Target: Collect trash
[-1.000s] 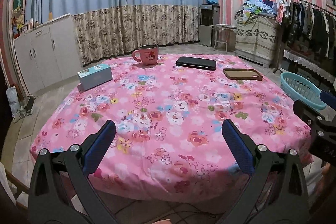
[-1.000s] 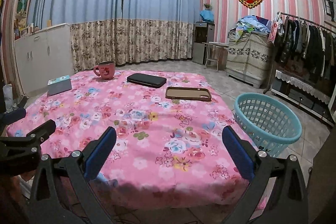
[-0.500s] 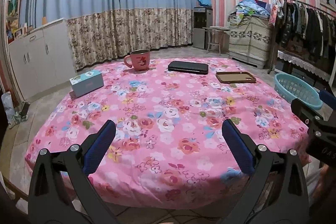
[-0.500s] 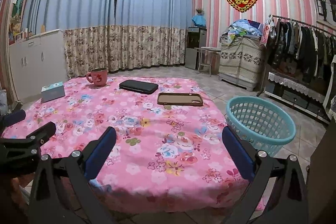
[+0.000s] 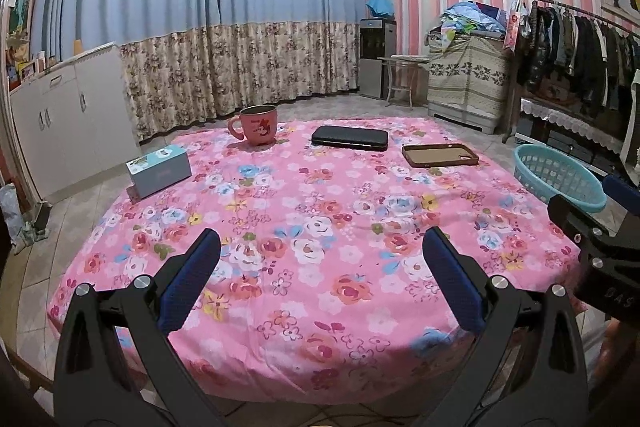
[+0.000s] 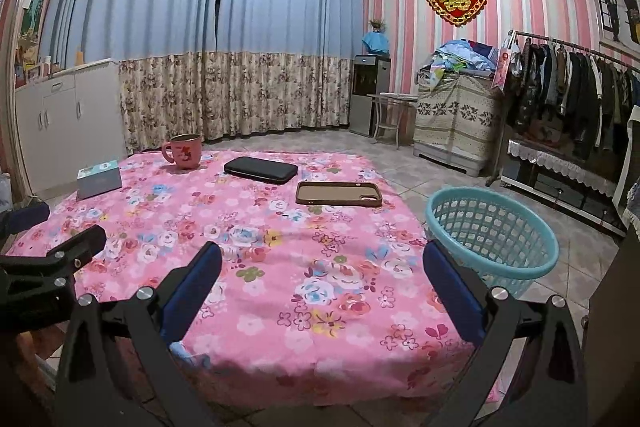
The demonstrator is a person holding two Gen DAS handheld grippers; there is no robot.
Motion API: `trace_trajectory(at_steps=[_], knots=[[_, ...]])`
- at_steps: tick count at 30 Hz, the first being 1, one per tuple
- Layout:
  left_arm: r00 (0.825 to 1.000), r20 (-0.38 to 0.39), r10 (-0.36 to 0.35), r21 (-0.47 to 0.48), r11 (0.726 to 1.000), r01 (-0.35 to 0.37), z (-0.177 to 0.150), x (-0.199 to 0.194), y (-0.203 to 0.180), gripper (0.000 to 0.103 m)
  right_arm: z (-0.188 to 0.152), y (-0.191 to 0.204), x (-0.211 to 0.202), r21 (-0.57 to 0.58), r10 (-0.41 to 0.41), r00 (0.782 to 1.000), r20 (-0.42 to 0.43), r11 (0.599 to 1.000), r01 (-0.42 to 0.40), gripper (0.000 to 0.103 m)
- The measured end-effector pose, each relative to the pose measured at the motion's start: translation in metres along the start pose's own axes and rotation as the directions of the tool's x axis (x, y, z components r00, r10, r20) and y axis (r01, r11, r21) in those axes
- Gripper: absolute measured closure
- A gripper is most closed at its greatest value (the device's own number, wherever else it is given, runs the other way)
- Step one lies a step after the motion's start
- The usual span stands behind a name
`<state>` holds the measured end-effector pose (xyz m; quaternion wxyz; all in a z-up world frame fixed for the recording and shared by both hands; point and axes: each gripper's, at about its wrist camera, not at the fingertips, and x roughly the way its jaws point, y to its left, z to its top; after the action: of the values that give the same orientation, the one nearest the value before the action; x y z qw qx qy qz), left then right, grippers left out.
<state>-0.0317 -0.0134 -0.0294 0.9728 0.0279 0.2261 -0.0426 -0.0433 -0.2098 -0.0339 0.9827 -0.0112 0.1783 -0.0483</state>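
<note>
Jaws of both grippers stood wide apart and held nothing. The left gripper, black-framed with blue padded fingers, hovered over the near edge of the desk, which was covered by a pink floral cloth. The right gripper, of the same build, hung beside it over the desk's near right corner; its black frame showed at the 3 o'clock edge of the left wrist view.

On the desk, seen from the left wrist, a pink ceramic mug with a red print stood upright at the far side, at about 11 o'clock. A flat black rectangular pouch lay near it at about 12 o'clock, and a brown phone case lying open side up lay just beside the pouch, at about 1 o'clock. A pale blue rectangular tissue box sat near the left edge at about 10 o'clock, well apart from the rest.

No crumpled paper or wrapper could be made out on the cloth in either view. A round turquoise plastic lattice basket stood on the tiled floor just beside the desk's right side, at about 2 o'clock from the right wrist. I could not tell whether anything lay inside it.
</note>
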Motion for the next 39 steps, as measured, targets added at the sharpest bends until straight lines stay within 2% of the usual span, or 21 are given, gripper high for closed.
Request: trace_trajectory(at_steps=[39], knots=[[1.0,0.008,0.028,-0.001,1.0,-0.028,0.0009,-0.001,0.0046,0.005,0.0009,0.0036,0.0004,-0.004,0.002,1.0,0.0,1.0,-0.002,0.005]])
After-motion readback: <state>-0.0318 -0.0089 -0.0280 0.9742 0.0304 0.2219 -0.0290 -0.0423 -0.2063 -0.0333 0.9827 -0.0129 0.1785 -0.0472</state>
